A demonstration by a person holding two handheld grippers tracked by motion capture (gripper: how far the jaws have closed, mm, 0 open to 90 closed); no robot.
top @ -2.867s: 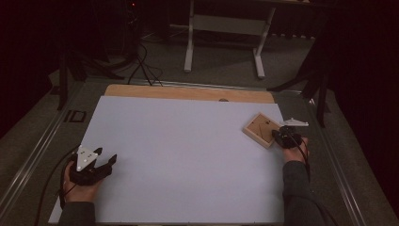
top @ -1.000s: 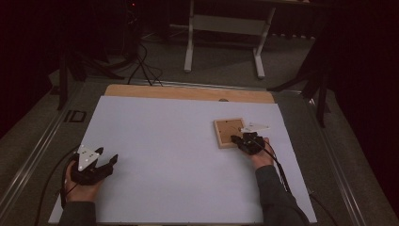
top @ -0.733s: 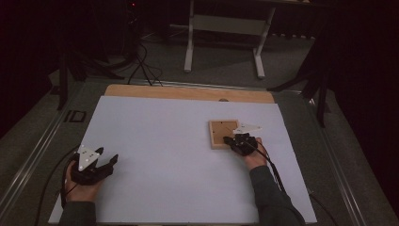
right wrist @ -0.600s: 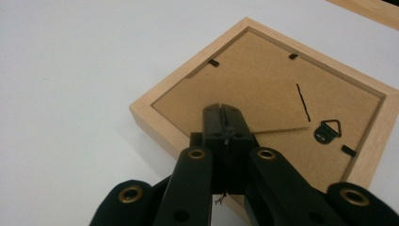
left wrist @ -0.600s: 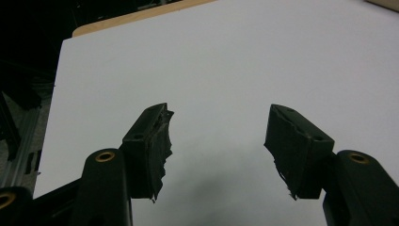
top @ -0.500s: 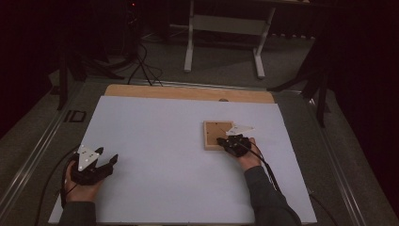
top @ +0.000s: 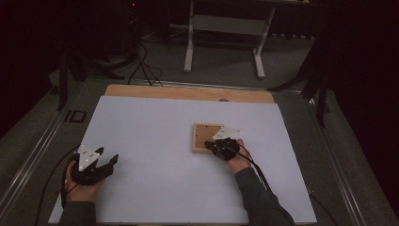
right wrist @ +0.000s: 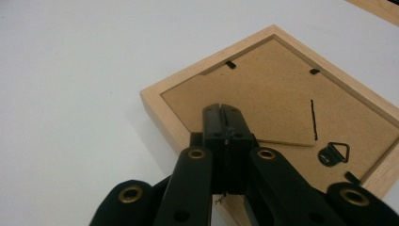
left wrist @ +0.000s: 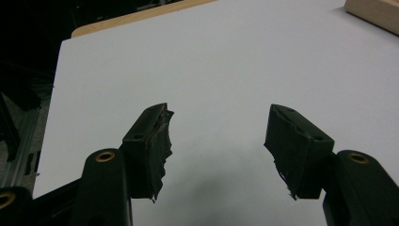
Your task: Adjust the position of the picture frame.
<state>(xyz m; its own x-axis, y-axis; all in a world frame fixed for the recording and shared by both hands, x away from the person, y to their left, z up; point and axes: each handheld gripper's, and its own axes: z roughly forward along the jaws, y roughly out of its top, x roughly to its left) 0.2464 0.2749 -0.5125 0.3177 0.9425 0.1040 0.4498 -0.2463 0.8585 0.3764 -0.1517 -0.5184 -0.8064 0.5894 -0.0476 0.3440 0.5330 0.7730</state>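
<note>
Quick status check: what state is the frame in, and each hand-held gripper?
Wooden picture frame: flat on the white sheet, face down, backing board and hanger ring up.
Right hand-held gripper: shut, jaw tips over the frame's backing, nothing between them.
Left hand-held gripper: open, empty, over bare sheet.

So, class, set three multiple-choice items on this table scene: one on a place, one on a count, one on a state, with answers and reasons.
1. Where does the picture frame lie?
A. right of the sheet's middle
B. at the left tool
C. on the floor

2. How many black clips show along the frame's far inner edge in the right gripper view?
A. none
B. two
C. five

3. How do the left tool jaws stand?
A. shut
B. gripping the frame
C. open

Answers: 1 A, it lies face down on the white sheet by the right tool. 2 B, two clips show. 3 C, bare sheet shows between them.
</note>
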